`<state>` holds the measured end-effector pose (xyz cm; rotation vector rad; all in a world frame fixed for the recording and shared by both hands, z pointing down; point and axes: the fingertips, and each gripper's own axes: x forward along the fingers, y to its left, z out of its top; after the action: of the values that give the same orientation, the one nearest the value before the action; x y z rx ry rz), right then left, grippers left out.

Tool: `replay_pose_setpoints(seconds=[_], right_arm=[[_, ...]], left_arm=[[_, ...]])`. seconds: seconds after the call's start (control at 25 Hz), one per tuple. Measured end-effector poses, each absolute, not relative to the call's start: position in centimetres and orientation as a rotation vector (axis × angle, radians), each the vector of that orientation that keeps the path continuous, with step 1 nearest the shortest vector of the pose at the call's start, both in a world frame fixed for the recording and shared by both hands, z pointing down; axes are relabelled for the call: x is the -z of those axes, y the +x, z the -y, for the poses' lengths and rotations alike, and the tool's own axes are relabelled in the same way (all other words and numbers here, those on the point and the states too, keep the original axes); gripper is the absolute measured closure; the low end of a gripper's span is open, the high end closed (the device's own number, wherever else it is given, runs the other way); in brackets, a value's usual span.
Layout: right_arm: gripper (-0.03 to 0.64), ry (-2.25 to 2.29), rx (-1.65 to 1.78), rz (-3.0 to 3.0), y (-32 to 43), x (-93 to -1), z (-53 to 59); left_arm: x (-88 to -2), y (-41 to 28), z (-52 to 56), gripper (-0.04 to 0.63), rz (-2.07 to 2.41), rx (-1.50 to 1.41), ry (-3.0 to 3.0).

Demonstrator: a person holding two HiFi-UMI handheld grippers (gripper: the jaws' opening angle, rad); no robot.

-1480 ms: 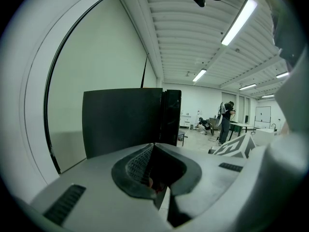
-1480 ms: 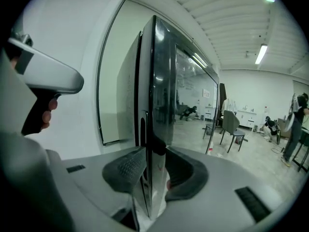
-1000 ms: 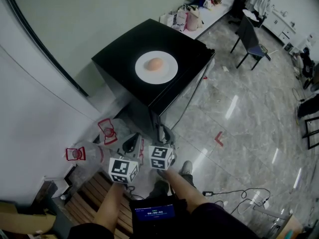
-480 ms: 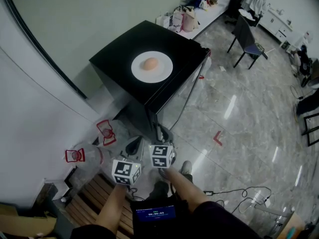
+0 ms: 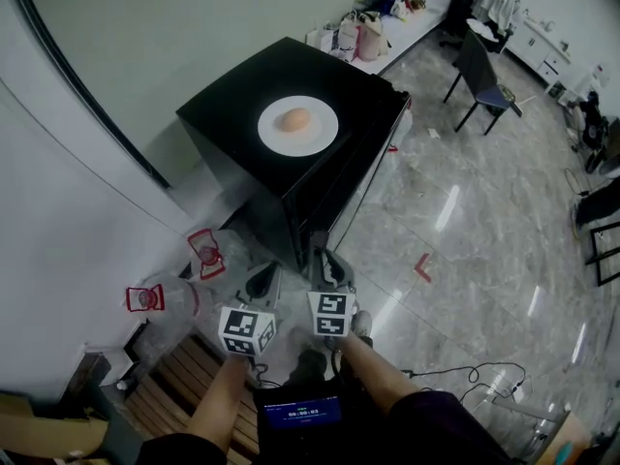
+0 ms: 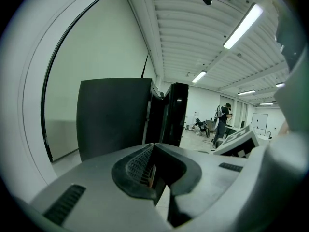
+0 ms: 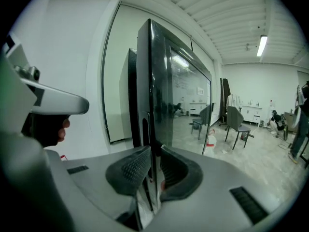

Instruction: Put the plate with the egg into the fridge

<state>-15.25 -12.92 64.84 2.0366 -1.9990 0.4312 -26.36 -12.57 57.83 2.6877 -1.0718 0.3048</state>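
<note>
Egg [image 5: 296, 118], pale brown, lies at the middle of a round white plate [image 5: 320, 136], which sits on top of the tall glossy black fridge [image 5: 237, 100], not inside it. The right gripper [image 7: 155, 151] is closing its jaws around the fridge's black door edge [image 7: 152, 100], which stands between the pads. The left gripper [image 6: 153, 146] hangs beside it, its jaws together on nothing.

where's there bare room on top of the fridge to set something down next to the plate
The fridge top is bare between the plate and the wall-side corner, and again toward the far corner. The strip between plate and door edge is narrow. Low beside the fridge it is crowded with red-capped jugs.
</note>
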Motion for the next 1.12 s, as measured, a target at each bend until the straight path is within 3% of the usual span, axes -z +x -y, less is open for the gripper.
replay_pose_setpoints(seconds=[1.12], right_arm=[[0.580, 2.048, -0.451, 1.983, 9.2, -65.5, -0.1]], left_arm=[[-60.4, 0.5, 4.0, 0.583, 0.518, -0.415, 2.851]])
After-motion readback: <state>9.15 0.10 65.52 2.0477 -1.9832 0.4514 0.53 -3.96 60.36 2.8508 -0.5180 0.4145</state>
